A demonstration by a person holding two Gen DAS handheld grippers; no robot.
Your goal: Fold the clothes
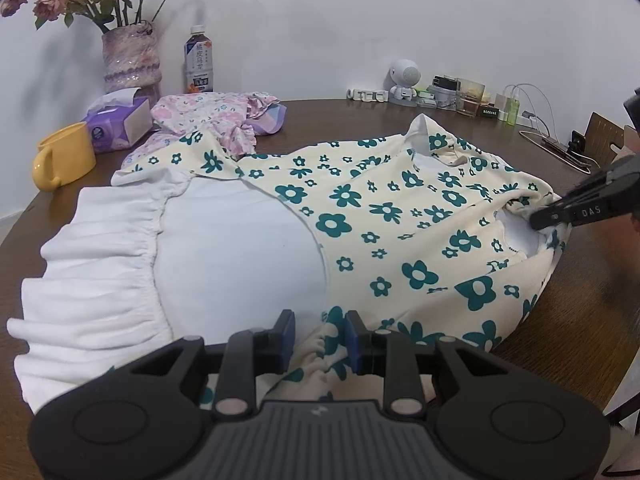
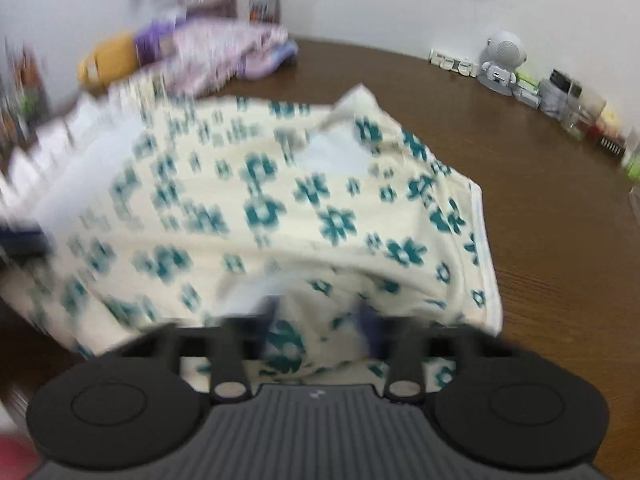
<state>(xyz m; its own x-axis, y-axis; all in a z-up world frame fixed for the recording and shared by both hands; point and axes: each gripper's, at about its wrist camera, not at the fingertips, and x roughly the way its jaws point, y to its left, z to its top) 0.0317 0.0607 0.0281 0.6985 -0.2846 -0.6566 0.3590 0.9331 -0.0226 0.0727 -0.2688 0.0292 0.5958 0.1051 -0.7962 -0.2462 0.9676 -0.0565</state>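
Garment: a cream cotton top printed with teal flowers [image 1: 384,220], with a plain white ruffled hem, lies spread across the middle of both frames, partly turned so its white inner side shows at centre left of the left wrist view.
Table: a dark brown wooden tabletop [image 1: 332,120] carries the garment and fills the lower and right parts of the right wrist view.
Left gripper: the black two-finger tool with blue pads [image 1: 320,338] sits at the bottom centre of its own view; its jaws stand a little apart, pinching a gathered fold of the flowered cloth between the pads.
Right gripper: the second black two-finger tool [image 1: 538,222] enters from the right edge of the left wrist view, its tip closed on the garment's edge near a sleeve opening; its own view is blurred, with flowered fabric bunched at the fingers at bottom centre.
Second garment: a crumpled pink and lilac flowered cloth [image 1: 216,114] lies behind the top, upper left.
Upper left clutter: a yellow ceramic mug [image 1: 66,156], a purple tissue box [image 1: 120,124], a lilac vase of dried roses [image 1: 130,60] and a plastic drink bottle [image 1: 198,62].
Upper right clutter: a small white robot-shaped figure [image 1: 404,82] among small jars and cables along the wall.
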